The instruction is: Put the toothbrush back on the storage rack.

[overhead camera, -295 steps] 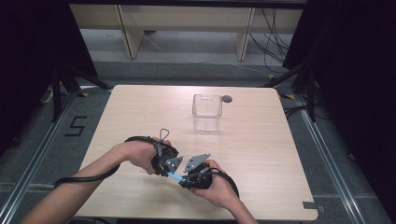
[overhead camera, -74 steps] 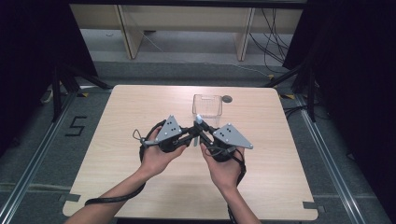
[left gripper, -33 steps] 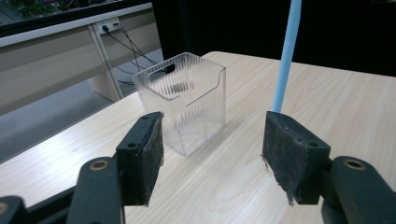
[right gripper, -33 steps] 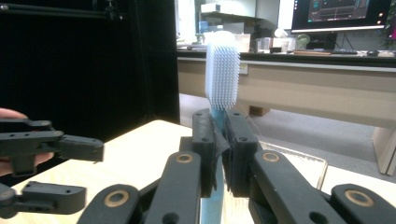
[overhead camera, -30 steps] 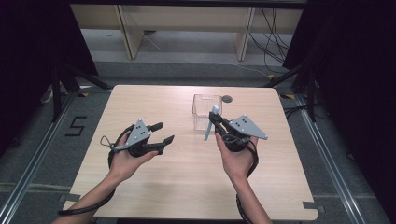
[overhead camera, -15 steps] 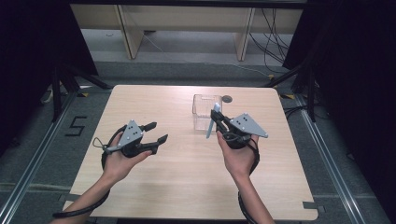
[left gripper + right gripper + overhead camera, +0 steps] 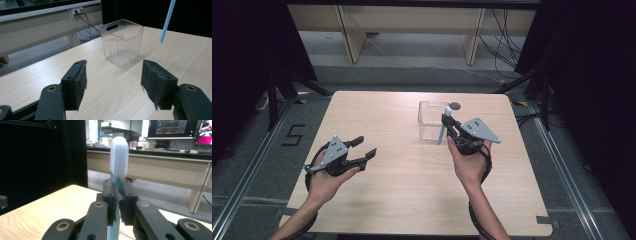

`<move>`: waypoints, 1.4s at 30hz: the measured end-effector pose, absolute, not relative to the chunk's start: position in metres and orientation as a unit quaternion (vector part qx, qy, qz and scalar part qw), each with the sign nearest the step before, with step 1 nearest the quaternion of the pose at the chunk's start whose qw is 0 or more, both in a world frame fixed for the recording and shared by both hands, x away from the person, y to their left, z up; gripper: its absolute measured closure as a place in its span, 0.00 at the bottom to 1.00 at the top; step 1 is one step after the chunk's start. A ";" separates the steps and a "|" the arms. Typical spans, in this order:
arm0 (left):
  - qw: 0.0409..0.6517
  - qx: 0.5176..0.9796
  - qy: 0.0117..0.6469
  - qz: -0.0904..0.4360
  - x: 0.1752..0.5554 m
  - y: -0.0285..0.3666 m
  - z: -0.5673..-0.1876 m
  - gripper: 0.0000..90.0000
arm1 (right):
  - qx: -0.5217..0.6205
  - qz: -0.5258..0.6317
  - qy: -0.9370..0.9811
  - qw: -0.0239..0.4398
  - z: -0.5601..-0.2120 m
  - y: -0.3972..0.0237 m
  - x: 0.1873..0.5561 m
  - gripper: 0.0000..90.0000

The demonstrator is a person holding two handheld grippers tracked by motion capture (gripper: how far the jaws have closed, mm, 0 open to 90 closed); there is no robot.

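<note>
Moved: since a second ago my left gripper (image 7: 366,147) slides left and nearer me, jaws released, empty.
Right gripper (image 7: 446,122): clenched on the blue toothbrush (image 7: 119,157), bristles up.
Toothbrush: just right of the clear box (image 7: 432,119).
Meaning: one-handed drop into box comes next, I judge.

A big table (image 7: 402,195) with a light wooden top and rounded corners stands on a grey floor (image 7: 242,165). A small see-through plastic box (image 7: 433,120) with ribbed walls sits right on the table, toward the far edge and a bit right of the middle. The box is open on top and has a slot cut near its rim. Just behind the box, at its right corner, a small round dark thing (image 7: 455,105) lies on the wood. It is too small to tell what it is.
</note>
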State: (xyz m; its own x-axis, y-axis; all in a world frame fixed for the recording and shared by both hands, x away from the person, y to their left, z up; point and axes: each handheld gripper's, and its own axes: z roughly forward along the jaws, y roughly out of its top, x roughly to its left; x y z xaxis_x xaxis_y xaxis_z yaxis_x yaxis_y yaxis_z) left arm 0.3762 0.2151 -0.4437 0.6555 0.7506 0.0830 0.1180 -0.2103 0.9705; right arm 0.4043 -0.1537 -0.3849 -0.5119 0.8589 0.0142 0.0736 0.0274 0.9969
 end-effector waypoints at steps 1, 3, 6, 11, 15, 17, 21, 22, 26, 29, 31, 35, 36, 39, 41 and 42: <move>0.552 0.722 0.304 0.287 0.375 0.217 -0.447 0.41 | 0.365 0.596 0.637 0.326 -0.385 -0.154 0.405 0.94; 0.560 0.716 0.304 0.285 0.373 0.219 -0.452 0.41 | 0.368 0.596 0.634 0.328 -0.385 -0.155 0.407 0.94; 0.548 0.719 0.316 0.289 0.366 0.225 -0.465 0.41 | 0.362 0.590 0.638 0.338 -0.385 -0.157 0.409 0.94; 0.555 0.707 0.329 0.289 0.362 0.231 -0.481 0.41 | 0.370 0.589 0.636 0.335 -0.384 -0.157 0.410 0.94; 0.554 0.701 0.341 0.293 0.359 0.235 -0.489 0.41 | 0.367 0.591 0.634 0.338 -0.383 -0.159 0.413 0.94; 0.554 0.698 0.344 0.296 0.358 0.236 -0.493 0.41 | 0.371 0.591 0.630 0.341 -0.382 -0.160 0.414 0.94; 0.553 0.697 0.346 0.298 0.357 0.238 -0.498 0.40 | 0.375 0.590 0.629 0.340 -0.381 -0.161 0.415 0.94; 0.550 0.698 0.349 0.296 0.356 0.239 -0.502 0.40 | 0.381 0.586 0.631 0.337 -0.379 -0.162 0.415 0.94; 0.555 0.697 0.346 0.295 0.357 0.240 -0.508 0.40 | 0.371 0.586 0.629 0.352 -0.375 -0.164 0.419 0.94; 0.549 0.700 0.349 0.296 0.356 0.240 -0.509 0.40 | 0.382 0.588 0.625 0.342 -0.373 -0.162 0.420 0.94; 0.549 0.699 0.349 0.297 0.356 0.240 -0.509 0.40 | 0.376 0.588 0.627 0.347 -0.372 -0.163 0.423 0.94; 0.554 0.698 0.343 0.296 0.357 0.238 -0.513 0.39 | 0.377 0.588 0.622 0.353 -0.369 -0.164 0.428 0.94; 0.547 0.703 0.346 0.296 0.356 0.238 -0.513 0.39 | 0.378 0.594 0.620 0.348 -0.368 -0.164 0.430 0.94; 0.548 0.702 0.346 0.295 0.356 0.237 -0.514 0.39 | 0.377 0.586 0.620 0.361 -0.365 -0.166 0.434 0.94; 0.548 0.702 0.346 0.295 0.356 0.237 -0.514 0.39 | 0.381 0.588 0.617 0.358 -0.365 -0.166 0.435 0.94; 0.549 0.701 0.346 0.296 0.356 0.237 -0.514 0.39 | 0.385 0.587 0.617 0.355 -0.363 -0.167 0.438 0.94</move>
State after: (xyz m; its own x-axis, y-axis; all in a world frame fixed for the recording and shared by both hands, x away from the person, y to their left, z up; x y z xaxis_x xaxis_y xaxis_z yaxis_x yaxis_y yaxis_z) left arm 0.3558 0.2371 -0.5142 0.5848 0.8104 0.0351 0.1607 -0.1582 0.9743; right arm 0.4377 -0.1673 -0.3633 -0.4522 0.8918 0.0138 0.0584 0.0142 0.9982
